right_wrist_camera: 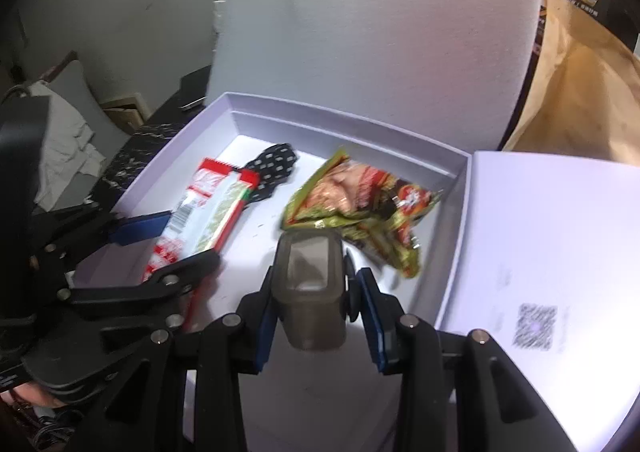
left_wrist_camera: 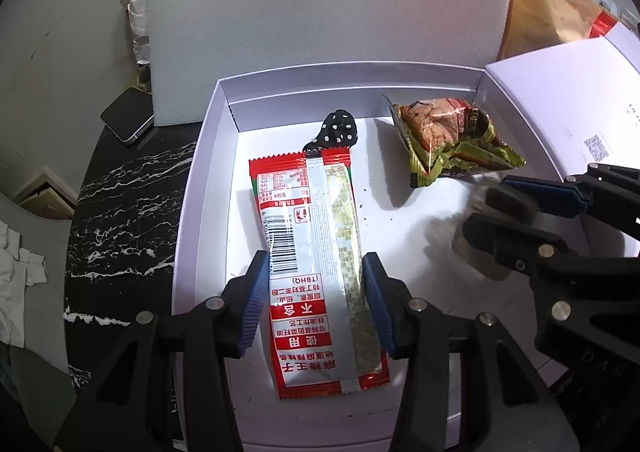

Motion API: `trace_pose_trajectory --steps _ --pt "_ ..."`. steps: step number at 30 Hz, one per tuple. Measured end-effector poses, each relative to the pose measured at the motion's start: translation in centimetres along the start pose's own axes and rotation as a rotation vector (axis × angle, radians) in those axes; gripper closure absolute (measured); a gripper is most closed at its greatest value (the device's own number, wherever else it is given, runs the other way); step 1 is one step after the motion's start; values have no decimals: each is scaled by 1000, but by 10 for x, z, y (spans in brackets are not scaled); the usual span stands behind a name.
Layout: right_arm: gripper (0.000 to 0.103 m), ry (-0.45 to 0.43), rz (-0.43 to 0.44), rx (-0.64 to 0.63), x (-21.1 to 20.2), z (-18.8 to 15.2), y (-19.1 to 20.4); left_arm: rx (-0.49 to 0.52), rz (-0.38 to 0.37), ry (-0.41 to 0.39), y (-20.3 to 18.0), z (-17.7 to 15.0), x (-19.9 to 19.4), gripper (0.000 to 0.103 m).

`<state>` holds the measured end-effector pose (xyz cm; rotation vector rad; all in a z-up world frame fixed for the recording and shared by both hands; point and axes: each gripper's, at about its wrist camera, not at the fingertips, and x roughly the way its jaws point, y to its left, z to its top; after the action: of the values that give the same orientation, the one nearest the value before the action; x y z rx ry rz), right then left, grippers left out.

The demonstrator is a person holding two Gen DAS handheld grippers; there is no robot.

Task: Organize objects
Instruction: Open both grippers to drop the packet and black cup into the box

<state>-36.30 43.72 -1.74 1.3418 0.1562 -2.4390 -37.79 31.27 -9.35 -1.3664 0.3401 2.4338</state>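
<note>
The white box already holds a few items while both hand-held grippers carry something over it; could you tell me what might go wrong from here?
1. The left hand-held gripper pinches the red snack packet near one end, so it may swing or slip.
2. The small brown container in the right hand-held gripper hangs near the green snack bag and could land on it.
3. The two grippers are close together over the white box and could collide.
</note>
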Motion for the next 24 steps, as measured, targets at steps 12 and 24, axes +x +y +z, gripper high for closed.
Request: trace_pose_trajectory --steps 12,24 --pt "65 -1 13 7 1 3 1 12 4 -5 -5 0 0 51" --pt "63 -9 -11 0 -9 10 -1 -5 -7 -17 -3 6 -5 51"
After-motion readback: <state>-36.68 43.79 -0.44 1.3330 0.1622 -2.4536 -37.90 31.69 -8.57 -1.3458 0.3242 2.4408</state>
